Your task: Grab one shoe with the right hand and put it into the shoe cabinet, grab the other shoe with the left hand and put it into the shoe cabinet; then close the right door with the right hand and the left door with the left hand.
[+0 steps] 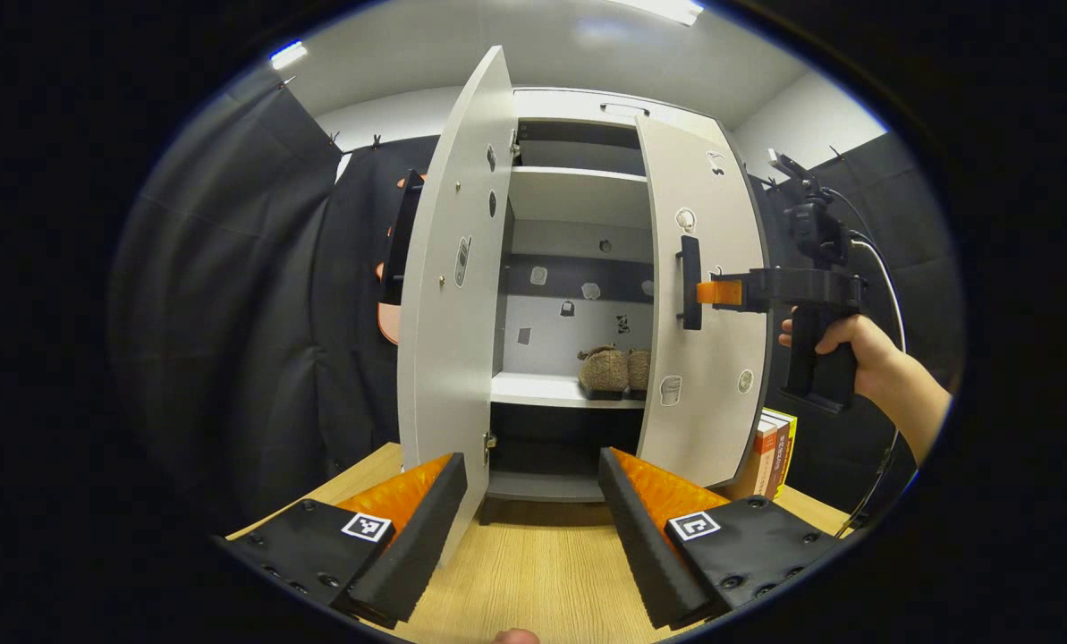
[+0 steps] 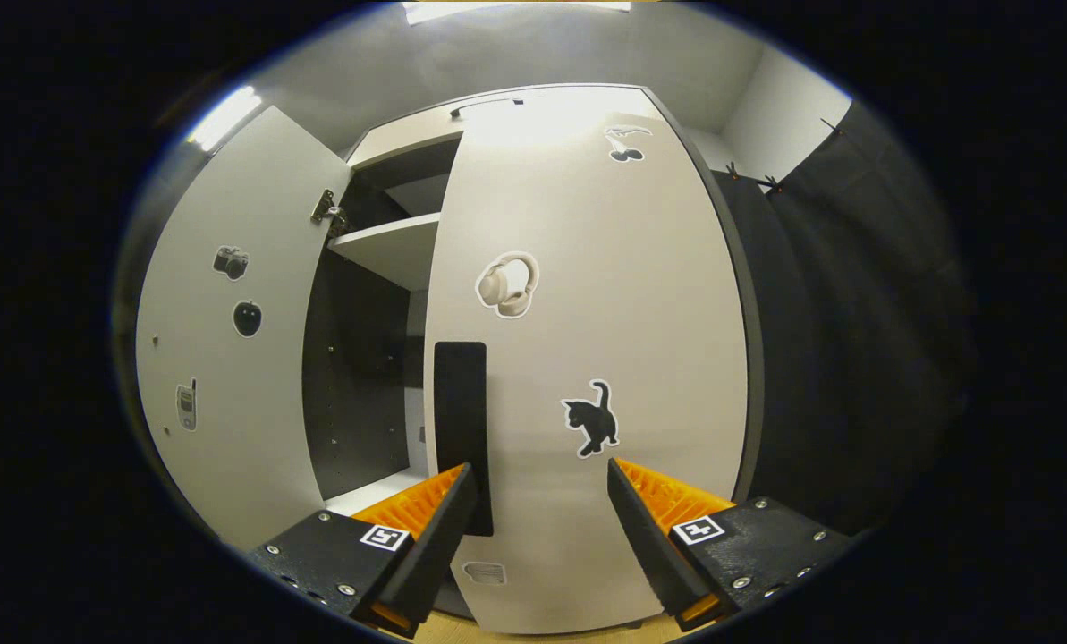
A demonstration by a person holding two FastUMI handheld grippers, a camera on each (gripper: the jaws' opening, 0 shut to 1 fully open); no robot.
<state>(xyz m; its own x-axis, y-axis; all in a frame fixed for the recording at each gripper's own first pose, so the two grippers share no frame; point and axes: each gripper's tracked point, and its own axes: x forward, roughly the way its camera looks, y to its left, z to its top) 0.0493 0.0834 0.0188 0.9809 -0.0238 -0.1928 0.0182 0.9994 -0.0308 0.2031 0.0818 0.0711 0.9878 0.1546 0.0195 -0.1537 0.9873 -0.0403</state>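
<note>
**Closing right door**

Booth, wood table (image 1: pixel 533 563) under cabinet (image 1: pixel 578 107). Right gripper (image 2: pixel 537 501), jaws spread, empty, at right door (image 2: pixel 587 358) beside handle (image 2: pixel 460 429). Left gripper (image 1: pixel 533 501) spread, empty, back from left door (image 1: pixel 448 295). 2 shoes (image 1: pixel 613 368) on shelf (image 1: pixel 551 391). Push flat near handle, steady, until door seats.

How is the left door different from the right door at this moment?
The left door stands wide open, almost edge-on in the left gripper view; the right door is swung partly shut. The right claw is against the right door by its handle; nothing touches the left door. Both are pale and carry stickers.
</note>
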